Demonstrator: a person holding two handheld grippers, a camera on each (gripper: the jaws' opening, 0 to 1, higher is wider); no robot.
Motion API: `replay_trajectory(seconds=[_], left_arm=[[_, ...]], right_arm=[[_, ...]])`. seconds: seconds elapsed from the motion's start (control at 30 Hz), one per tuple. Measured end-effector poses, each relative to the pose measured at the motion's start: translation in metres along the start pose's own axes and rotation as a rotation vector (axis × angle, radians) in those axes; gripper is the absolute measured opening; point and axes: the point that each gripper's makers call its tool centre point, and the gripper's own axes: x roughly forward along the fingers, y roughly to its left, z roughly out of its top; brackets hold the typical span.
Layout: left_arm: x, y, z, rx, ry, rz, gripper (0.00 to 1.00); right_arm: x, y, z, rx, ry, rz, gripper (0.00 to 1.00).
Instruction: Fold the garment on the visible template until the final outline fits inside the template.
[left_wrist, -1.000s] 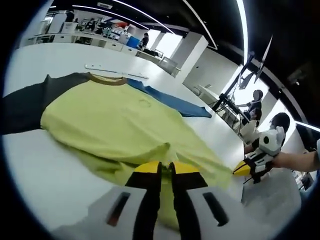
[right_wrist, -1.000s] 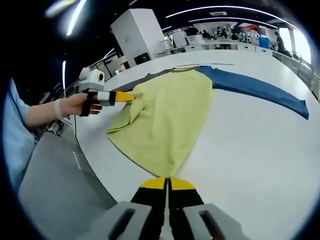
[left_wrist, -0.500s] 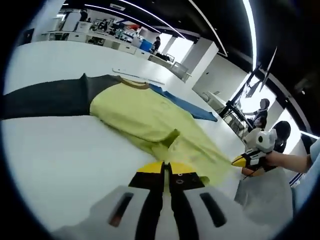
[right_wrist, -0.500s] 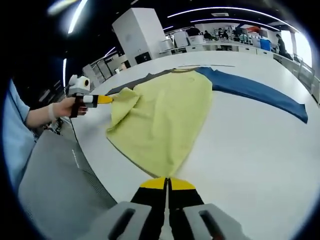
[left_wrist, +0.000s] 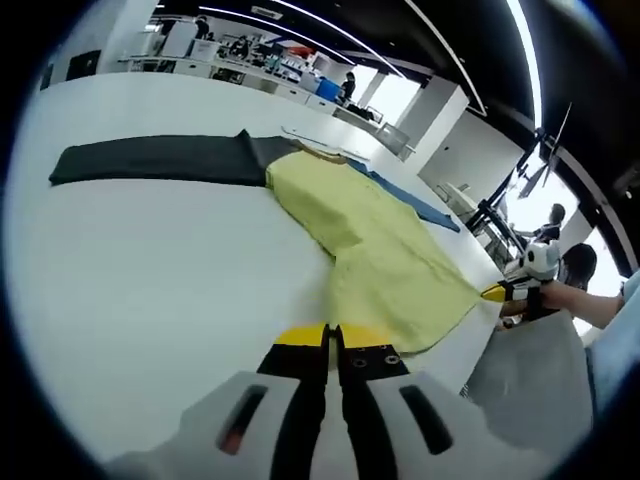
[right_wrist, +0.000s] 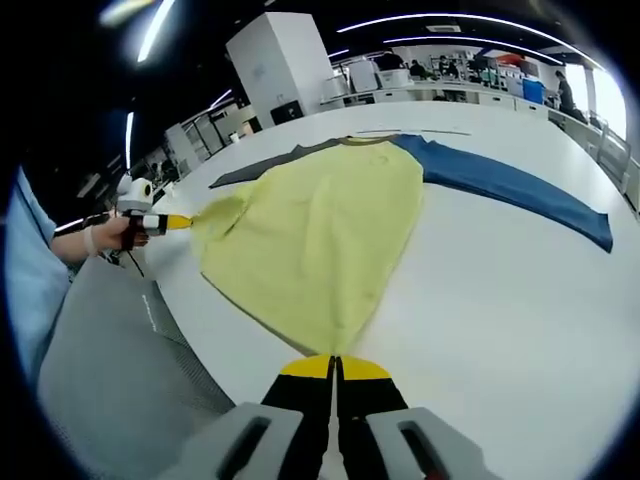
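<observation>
A yellow T-shirt (right_wrist: 320, 225) with one blue sleeve (right_wrist: 520, 188) and one dark sleeve (right_wrist: 262, 163) lies spread on the white table (right_wrist: 500, 320). My right gripper (right_wrist: 335, 366) is shut on the hem's near corner. My left gripper (right_wrist: 178, 222), held in a hand at the left of the right gripper view, is shut on the other hem corner, which is drawn out toward it. In the left gripper view the shirt (left_wrist: 385, 255) stretches from my left gripper (left_wrist: 332, 337) to the right gripper (left_wrist: 497, 293). The dark sleeve (left_wrist: 150, 160) lies flat at the far left.
A grey mat (right_wrist: 110, 350) hangs off the table's near edge, also in the left gripper view as a grey mat (left_wrist: 530, 375). A thin pale strip (left_wrist: 320, 137) lies beyond the collar. Desks and people stand far behind.
My left gripper has drawn away from the right one, pulling the bunched hem corner out so the shirt's lower part lies wider and flatter. The right gripper has stayed put.
</observation>
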Motion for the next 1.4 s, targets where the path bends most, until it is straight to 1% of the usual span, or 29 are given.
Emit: replay_trajectory(seconds=[0.07,0.17,0.23,0.5,0.7,0.9,1.07,1.1,1.23,1.4], left_arm=[[-0.004,0.000,-0.006,-0.039,0.002,-0.005,0.00],[-0.009,0.003,-0.015,-0.058,0.024,0.003,0.00],[-0.011,0.004,-0.021,-0.081,0.049,0.004,0.00],[-0.012,0.007,-0.036,-0.134,0.082,0.006,0.00],[-0.012,0.007,-0.036,-0.150,0.080,0.007,0.00],[-0.012,0.006,-0.042,-0.142,0.097,0.007,0.00],[-0.012,0.007,-0.042,-0.155,0.093,0.009,0.00],[-0.013,0.007,-0.042,-0.149,0.093,0.007,0.00],[-0.013,0.007,-0.042,-0.161,0.092,0.006,0.00],[-0.013,0.007,-0.041,-0.128,0.080,0.002,0.00]], right_arm=[[0.000,0.000,0.000,-0.004,0.004,0.000,0.00],[0.001,0.000,0.000,-0.012,0.011,0.000,0.00],[0.002,0.000,-0.001,-0.010,0.014,0.002,0.00],[0.004,-0.001,-0.005,-0.009,0.029,0.002,0.00],[0.004,-0.002,-0.007,-0.004,0.026,0.000,0.00],[0.004,-0.002,-0.009,-0.002,0.031,0.000,0.00],[0.006,-0.003,-0.014,0.000,0.044,-0.002,0.00],[0.005,-0.004,-0.014,-0.012,0.043,-0.003,0.00],[0.000,-0.004,-0.013,0.000,0.042,-0.007,0.00],[0.000,-0.004,-0.014,0.007,0.039,-0.007,0.00]])
